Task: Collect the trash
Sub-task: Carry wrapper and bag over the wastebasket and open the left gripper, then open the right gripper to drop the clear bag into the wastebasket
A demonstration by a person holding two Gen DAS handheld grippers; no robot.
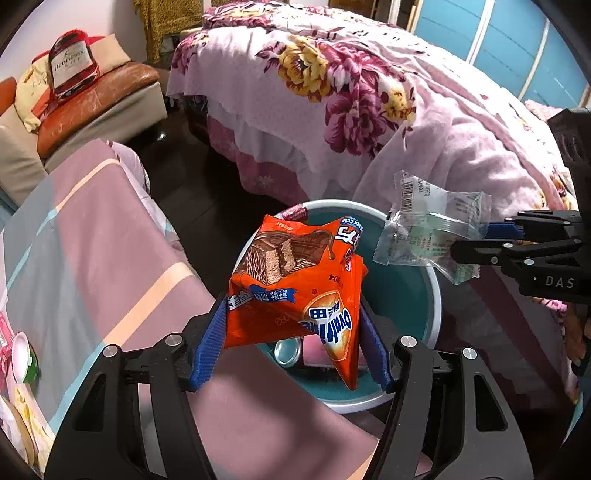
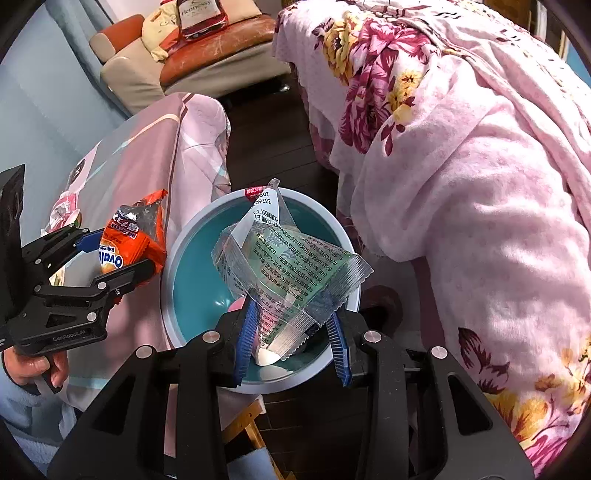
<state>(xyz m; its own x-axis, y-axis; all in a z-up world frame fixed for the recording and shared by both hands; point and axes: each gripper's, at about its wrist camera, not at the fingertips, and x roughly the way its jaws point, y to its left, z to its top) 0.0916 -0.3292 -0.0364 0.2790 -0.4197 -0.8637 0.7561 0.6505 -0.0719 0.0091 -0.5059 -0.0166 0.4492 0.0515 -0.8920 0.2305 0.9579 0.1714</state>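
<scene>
Over the teal bin (image 1: 402, 295), the left tongs (image 1: 291, 347) clamp an orange snack wrapper (image 1: 295, 280), while the right tongs (image 2: 291, 343), just beside, pinch a clear plastic wrapper (image 2: 291, 266) above the same bin near the floral bed (image 1: 332, 92).

Bedroom interior, dark wood floor (image 1: 207, 192), bed (image 1: 332, 110) draped in pink floral blanket (image 2: 480, 184), beige sofa (image 1: 110, 107) with worn orange leather cushion (image 2: 218, 40), counter (image 1: 92, 240) under pink striped cloth, blue panelled wall (image 1: 498, 33), pale blue wall (image 2: 48, 92).
</scene>
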